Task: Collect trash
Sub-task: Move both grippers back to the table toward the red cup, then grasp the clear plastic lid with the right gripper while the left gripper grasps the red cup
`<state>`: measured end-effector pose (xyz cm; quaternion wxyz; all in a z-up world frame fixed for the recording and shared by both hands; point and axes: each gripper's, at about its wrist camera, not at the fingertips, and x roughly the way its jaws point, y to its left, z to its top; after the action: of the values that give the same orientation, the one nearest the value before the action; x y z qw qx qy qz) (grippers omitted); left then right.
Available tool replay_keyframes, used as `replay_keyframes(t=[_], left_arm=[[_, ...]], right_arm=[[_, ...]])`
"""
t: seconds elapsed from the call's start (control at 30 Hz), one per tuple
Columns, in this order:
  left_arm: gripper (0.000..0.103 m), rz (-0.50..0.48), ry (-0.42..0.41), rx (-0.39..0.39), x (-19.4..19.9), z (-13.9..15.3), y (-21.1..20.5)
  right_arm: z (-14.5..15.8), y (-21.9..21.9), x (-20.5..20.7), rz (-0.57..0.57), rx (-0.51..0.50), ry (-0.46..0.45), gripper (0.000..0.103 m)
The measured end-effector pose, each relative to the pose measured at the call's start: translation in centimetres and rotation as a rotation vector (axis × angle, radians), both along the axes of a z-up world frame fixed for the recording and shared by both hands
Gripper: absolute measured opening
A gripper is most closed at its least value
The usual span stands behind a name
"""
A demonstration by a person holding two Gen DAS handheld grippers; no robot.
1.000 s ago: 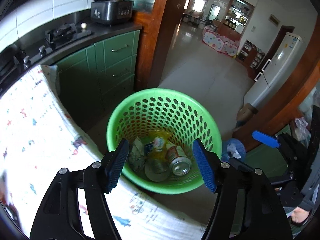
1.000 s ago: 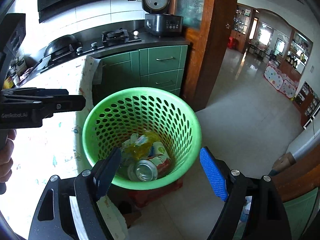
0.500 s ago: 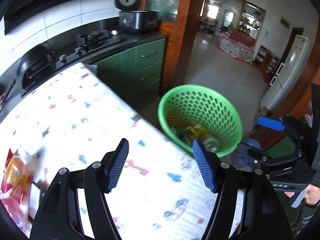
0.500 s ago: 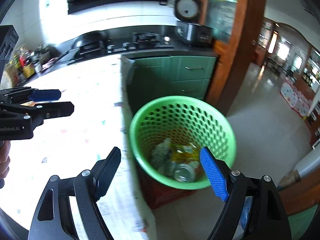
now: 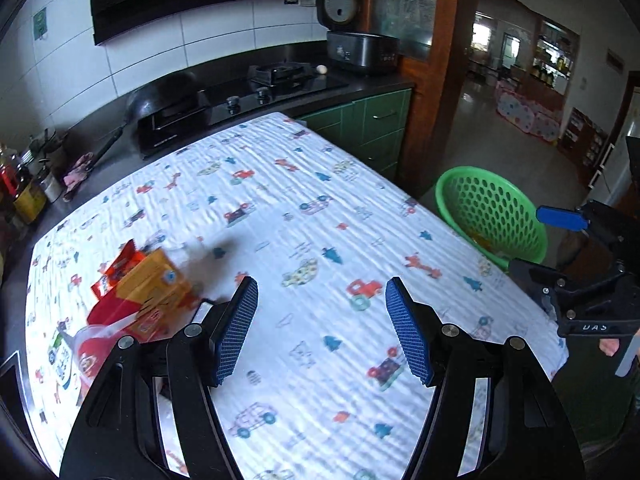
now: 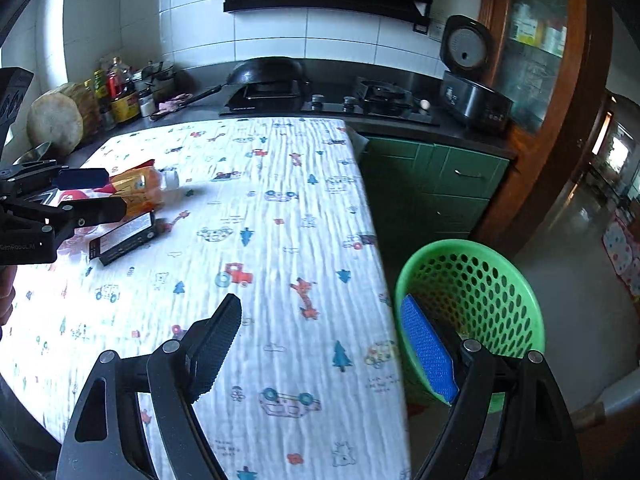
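Right wrist: "GenRobot.AI" on left gripper (image 6: 86,192).

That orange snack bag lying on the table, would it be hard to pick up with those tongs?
Probably easy to lift: the orange snack bag looks like thin crinkled foil, so likely light. It would likely flop and crumple rather than hold its shape. Its glossy surface may be slippery, though its folds offer something to pinch.
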<state>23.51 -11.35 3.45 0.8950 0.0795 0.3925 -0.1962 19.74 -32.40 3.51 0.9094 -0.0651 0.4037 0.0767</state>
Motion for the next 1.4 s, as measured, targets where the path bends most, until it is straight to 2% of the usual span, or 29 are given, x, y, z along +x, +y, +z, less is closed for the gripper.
replay_keyframes(t=[0.27,0.63,0.97,1.23,1.4], left_arm=[[0.066,0.128,-0.029,0.027,-1.6,0.9,9.8],[0.066,0.306,-0.003,-0.044,-3.9,-0.7,21.0],[0.066,0.363,0.017,-0.045,-5.3,-2.6,25.9],[0.066,0.374,0.029,-0.04,-5.8,-3.7,27.8],[0.066,0.36,0.033,-0.026,-5.9,-3.9,27.9]], right_arm=[[-0.7,7.9,-0.3,0.154,0.038,0.013,0.079],[-3.9,19.7,-1.4,0.373,0.07,0.082,0.079],[-6.6,28.2,-1.3,0.495,0.066,0.135,0.079],[-7.9,32.1,0.8,0.501,0.052,0.154,0.079],[-8.5,33.2,2.4,0.489,0.058,0.17,0.079]])
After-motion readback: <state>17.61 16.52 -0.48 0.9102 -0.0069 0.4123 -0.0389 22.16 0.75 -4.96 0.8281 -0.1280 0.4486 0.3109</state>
